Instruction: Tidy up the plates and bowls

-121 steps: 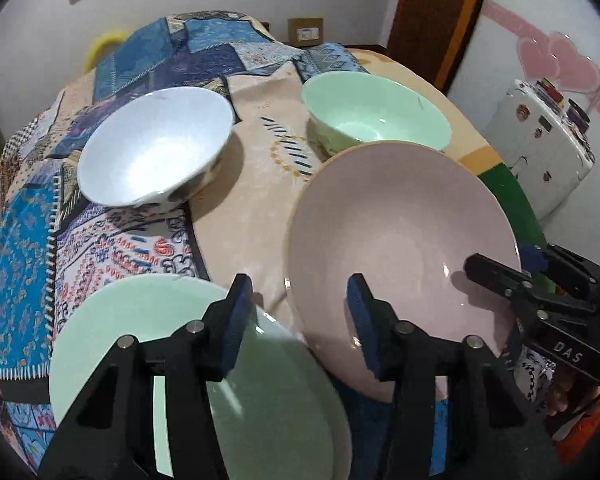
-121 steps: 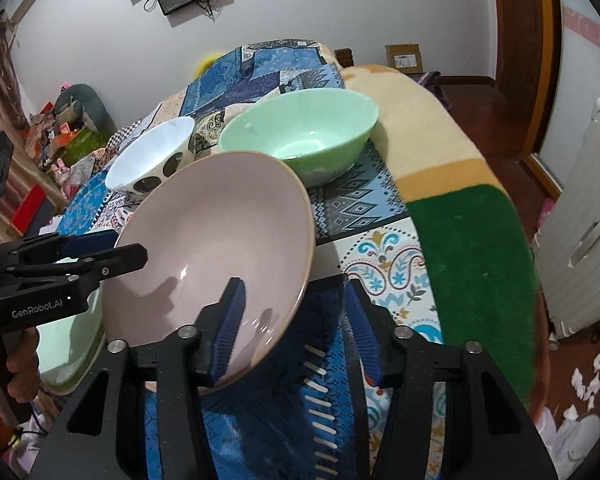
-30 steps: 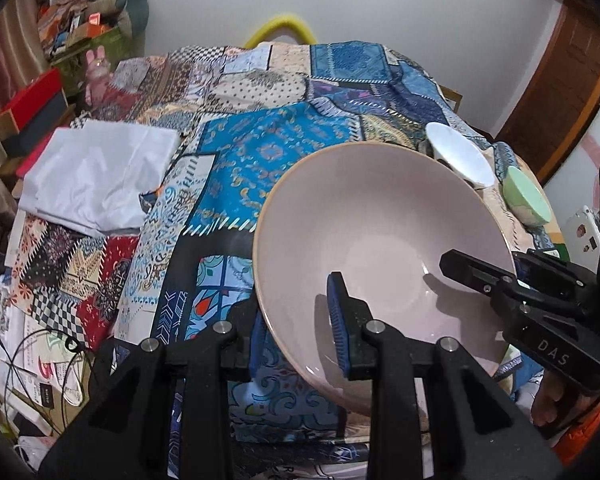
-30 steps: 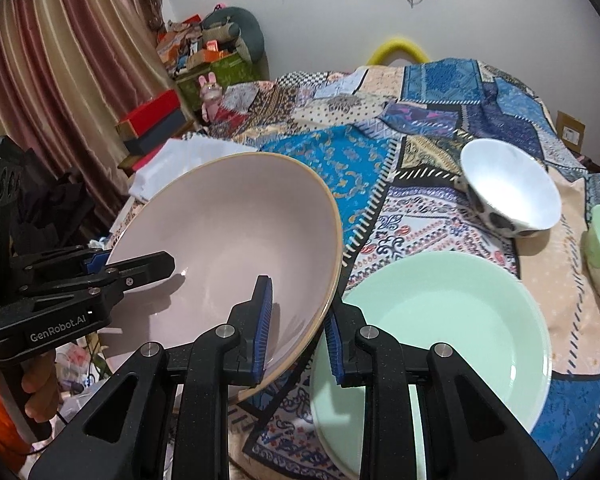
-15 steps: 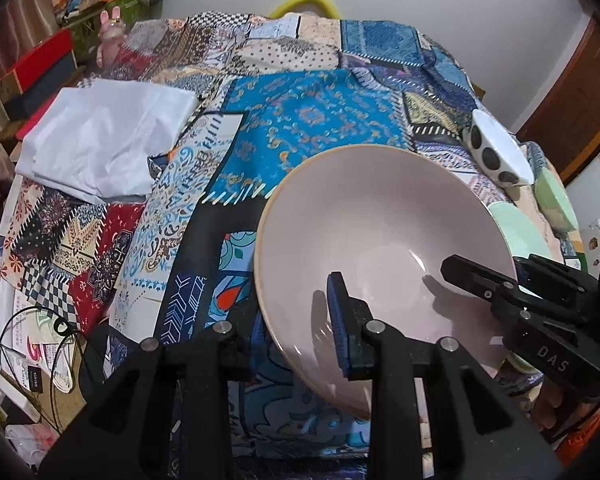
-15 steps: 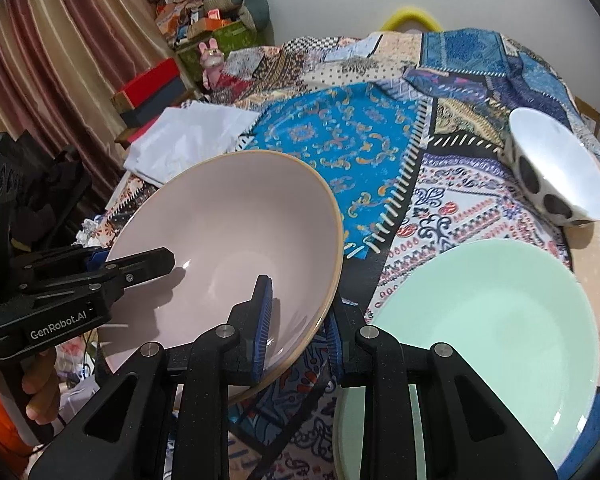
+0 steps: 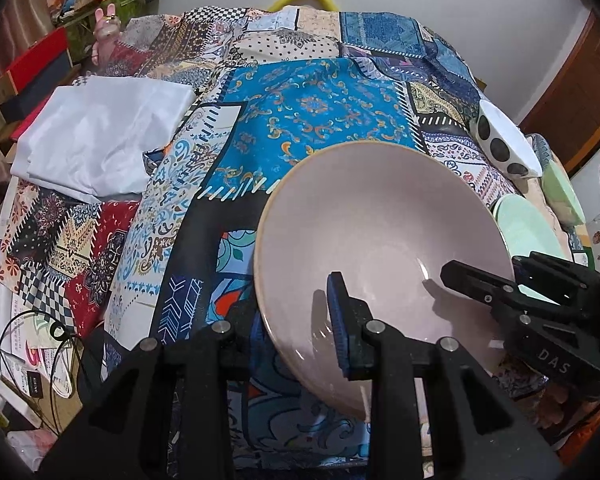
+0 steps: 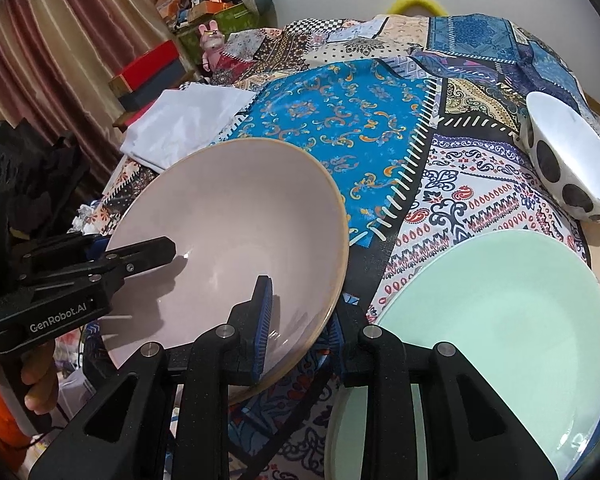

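Note:
Both grippers hold a large pink plate [image 7: 380, 232], also seen in the right wrist view [image 8: 228, 232], tilted above the patchwork cloth. My left gripper [image 7: 296, 332] is shut on its near rim, one finger inside, one beneath. My right gripper [image 8: 304, 320] is shut on its right rim. Each gripper shows in the other's view, the right one [image 7: 500, 284] and the left one [image 8: 112, 256]. A mint green plate [image 8: 496, 320] lies to the right. A white bowl with dark spots [image 8: 572, 168] and a green bowl [image 7: 560, 192] lie further right.
The patchwork cloth [image 7: 312, 112] covers the surface. A folded white cloth [image 7: 96, 140] lies at the left. Boxes and clutter [image 8: 152, 68] stand by the curtain at the left. Cables and papers [image 7: 24, 344] lie near the front left edge.
Both grippers shut on the pink plate and carried it left, away from the bowls. In the last second it has sunk a little toward the cloth.

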Demonstrator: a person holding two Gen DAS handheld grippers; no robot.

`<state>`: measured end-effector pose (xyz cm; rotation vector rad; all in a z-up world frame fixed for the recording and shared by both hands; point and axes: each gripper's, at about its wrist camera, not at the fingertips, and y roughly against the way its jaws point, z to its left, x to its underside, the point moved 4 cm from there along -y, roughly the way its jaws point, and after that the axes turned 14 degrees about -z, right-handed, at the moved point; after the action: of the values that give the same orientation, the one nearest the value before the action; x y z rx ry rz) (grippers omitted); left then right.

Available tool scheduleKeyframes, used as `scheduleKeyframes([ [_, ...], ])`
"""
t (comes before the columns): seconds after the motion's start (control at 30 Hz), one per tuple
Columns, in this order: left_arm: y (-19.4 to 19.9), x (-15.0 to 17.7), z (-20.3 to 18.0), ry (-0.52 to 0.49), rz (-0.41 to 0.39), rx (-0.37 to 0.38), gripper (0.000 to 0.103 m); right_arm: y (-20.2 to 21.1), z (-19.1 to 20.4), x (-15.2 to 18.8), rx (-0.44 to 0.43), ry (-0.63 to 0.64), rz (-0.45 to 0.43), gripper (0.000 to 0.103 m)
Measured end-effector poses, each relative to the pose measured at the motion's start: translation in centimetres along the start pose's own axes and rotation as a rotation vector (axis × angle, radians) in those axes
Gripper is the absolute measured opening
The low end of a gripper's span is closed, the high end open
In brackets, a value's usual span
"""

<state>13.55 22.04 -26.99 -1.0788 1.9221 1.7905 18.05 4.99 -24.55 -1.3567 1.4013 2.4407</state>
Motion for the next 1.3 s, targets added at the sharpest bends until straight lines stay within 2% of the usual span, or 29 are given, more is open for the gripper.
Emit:
scheduleKeyframes([
  [0.1,0.2,0.1,0.2,0.01,0.008,0.003,0.028,0.2,0.0,0.1,-0.01,-0.009,0.004,0.025],
  [0.33,2.5,-0.6,-0.2,-0.021,-0.047,-0.024,0.028,2.1,-0.6,-0.2,0.002,-0.01,-0.035,0.025],
  [0.53,5.3,-1.8,-1.8,-0.059,-0.106,-0.027,0.029,4.7,-1.1,-1.2,0.01,-0.011,-0.107,0.025],
  [0.8,9.1,-3.8,-6.7,-0.127,-0.207,0.014,0.05,9.6,-2.5,-2.6,0.044,0.0,-0.215,0.032],
  [0.9,10.1,-4.4,-9.0,-0.148,-0.231,0.043,0.054,11.8,-3.4,-3.0,0.067,0.004,-0.258,0.035],
  [0.93,10.3,-4.6,-9.9,-0.159,-0.24,0.053,0.054,12.3,-3.7,-3.1,0.073,0.004,-0.268,0.039],
  [0.97,10.5,-4.8,-10.6,-0.165,-0.245,0.059,0.055,13.1,-4.1,-3.2,0.082,0.005,-0.286,0.043],
  [1.07,10.8,-5.3,-12.8,-0.184,-0.268,0.077,0.067,15.0,-5.2,-3.5,0.109,0.01,-0.325,0.044],
  [1.3,10.7,-6.7,-17.3,-0.217,-0.299,0.116,0.079,18.1,-8.1,-4.0,0.157,0.006,-0.379,0.051],
])
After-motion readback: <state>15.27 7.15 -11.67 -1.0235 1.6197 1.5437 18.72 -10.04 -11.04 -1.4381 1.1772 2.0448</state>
